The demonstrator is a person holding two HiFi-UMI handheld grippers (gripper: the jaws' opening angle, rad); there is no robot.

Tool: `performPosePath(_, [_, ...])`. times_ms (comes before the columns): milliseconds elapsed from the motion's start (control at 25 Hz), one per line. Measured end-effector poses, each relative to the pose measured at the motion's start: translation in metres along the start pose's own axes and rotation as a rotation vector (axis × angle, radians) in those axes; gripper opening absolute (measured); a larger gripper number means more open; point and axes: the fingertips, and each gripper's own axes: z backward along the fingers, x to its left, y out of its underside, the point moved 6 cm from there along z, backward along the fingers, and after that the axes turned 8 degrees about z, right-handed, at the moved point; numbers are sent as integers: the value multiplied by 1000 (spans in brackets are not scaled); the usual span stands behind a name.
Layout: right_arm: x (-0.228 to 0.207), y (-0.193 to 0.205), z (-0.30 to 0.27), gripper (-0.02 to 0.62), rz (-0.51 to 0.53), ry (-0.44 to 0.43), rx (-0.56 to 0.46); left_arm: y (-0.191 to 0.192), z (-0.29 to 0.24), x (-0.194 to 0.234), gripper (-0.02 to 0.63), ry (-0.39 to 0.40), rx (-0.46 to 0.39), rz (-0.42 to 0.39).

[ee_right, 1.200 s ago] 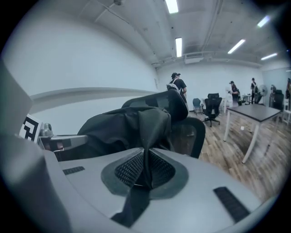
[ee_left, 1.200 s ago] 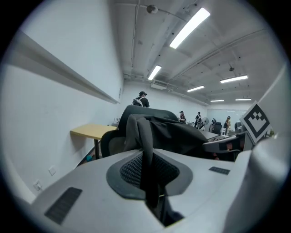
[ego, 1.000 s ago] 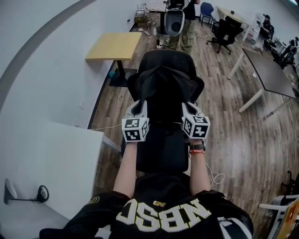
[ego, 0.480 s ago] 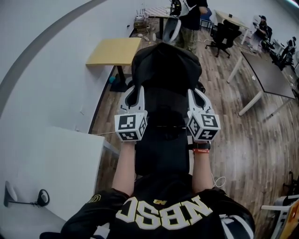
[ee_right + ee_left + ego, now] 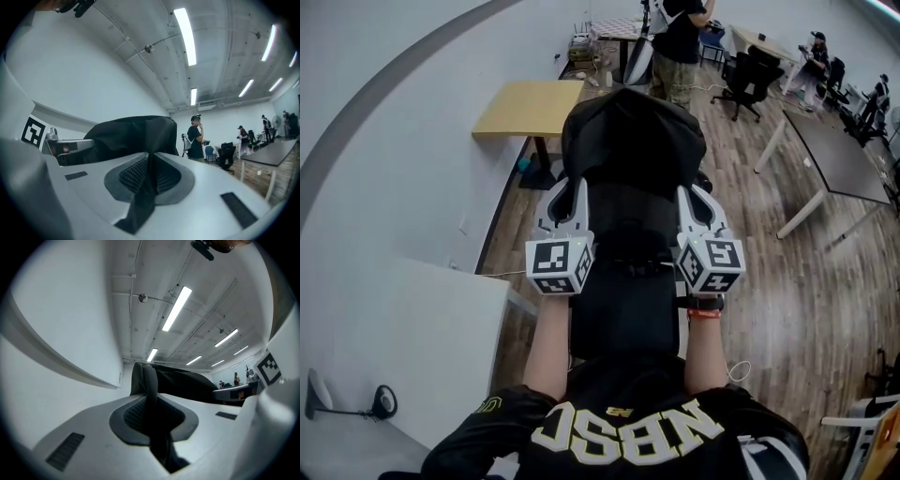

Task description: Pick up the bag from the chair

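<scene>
Raised since a second ago, the bag hangs above the chair, its fabric clamped by the left claw and the right claw. Pickup appears nearly done; carrying it clear remains.

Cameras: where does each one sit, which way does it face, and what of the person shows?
Head view: on the person's head, facing steeply down at the black bag; forearms, shirt, left hand-held gripper and right hand-held gripper show.
Left gripper view: on the left hand-held gripper, facing along its jaws, up toward ceiling lights; jaws shut on bag fabric.
Right gripper view: on the right hand-held gripper, facing up toward ceiling lights and a standing person; jaws shut on bag fabric.
Shared: both gripper views show the bag between their jaws.
</scene>
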Motion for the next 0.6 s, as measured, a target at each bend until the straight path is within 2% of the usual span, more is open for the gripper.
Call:
performPosePath(400, [0, -2, 11, 41, -5, 6, 2, -6, 6, -12, 43, 34, -17, 15])
performPosePath(600, [3, -16, 8, 41, 9, 5, -23, -16, 5, -8, 43, 41, -49, 23])
